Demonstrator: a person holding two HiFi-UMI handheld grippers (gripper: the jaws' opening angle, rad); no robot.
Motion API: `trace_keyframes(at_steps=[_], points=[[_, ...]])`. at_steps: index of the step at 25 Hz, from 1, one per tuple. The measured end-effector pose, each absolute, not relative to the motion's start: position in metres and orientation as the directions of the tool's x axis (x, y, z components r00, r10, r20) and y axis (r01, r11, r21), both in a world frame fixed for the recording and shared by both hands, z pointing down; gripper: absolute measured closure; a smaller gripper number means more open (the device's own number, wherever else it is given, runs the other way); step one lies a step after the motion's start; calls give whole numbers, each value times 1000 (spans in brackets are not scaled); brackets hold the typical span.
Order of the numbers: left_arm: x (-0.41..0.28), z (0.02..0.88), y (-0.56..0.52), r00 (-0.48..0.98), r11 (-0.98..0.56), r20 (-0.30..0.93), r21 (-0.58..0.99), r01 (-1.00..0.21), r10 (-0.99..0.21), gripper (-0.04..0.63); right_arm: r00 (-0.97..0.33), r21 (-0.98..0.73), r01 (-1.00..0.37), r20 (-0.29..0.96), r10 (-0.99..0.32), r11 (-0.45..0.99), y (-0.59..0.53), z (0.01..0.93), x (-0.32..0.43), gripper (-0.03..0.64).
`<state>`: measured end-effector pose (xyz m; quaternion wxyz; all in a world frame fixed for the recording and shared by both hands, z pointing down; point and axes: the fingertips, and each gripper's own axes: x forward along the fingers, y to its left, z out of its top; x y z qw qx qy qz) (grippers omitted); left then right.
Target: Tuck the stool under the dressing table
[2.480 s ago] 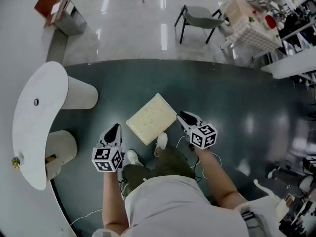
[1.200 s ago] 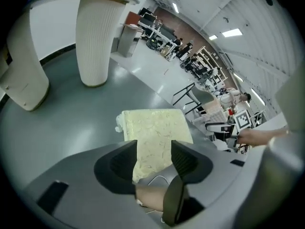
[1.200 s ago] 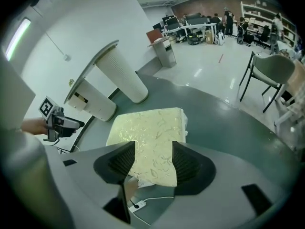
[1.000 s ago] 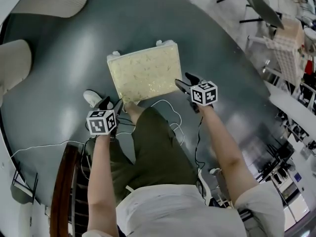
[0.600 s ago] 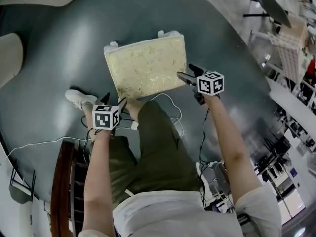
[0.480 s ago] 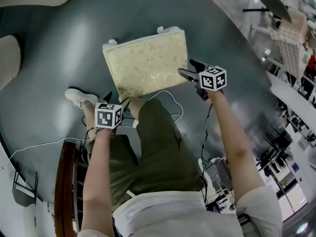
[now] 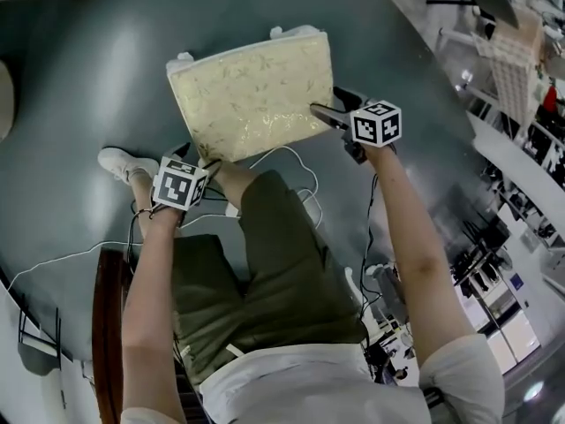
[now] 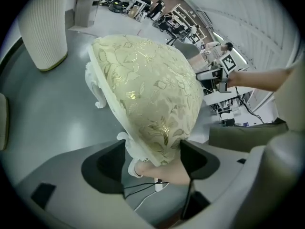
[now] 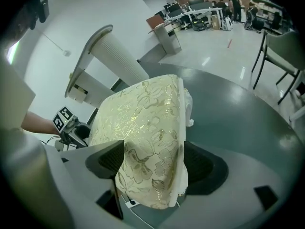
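The stool has a cream cushion with gold flowers and white carved legs; it stands on the dark green floor. My left gripper is at its near left corner. In the left gripper view the jaws stand wide either side of that corner, so the left gripper is open. My right gripper is at the near right corner, also open, with the cushion edge between its jaws. The dressing table is white with ribbed pedestals, beyond the stool.
A person's legs, a white shoe and loose white cables lie just behind the stool. A brown wooden frame is at the lower left. A dark chair and office desks stand past the green floor.
Both grippers have sunk to the stool's near corners and their jaws have spread wider. The head view has tilted, so the stool now sits higher in it.
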<state>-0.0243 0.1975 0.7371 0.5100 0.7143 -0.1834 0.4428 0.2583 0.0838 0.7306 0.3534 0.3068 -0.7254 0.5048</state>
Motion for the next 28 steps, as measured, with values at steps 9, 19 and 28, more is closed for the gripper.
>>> trace_keyframes(at_steps=[9, 19, 28], points=[[-18, 736, 194, 524, -512, 820, 560, -651, 230, 252, -551, -500, -818, 823, -139, 285, 86, 729, 258, 244], [-26, 731, 186, 496, -539, 834, 541, -646, 243, 253, -536, -499, -838, 828, -165, 221, 92, 724, 253, 257], [-62, 730, 177, 447, -638, 861, 489, -595, 243, 255, -516, -503, -856, 830, -209, 116, 111, 724, 222, 258]])
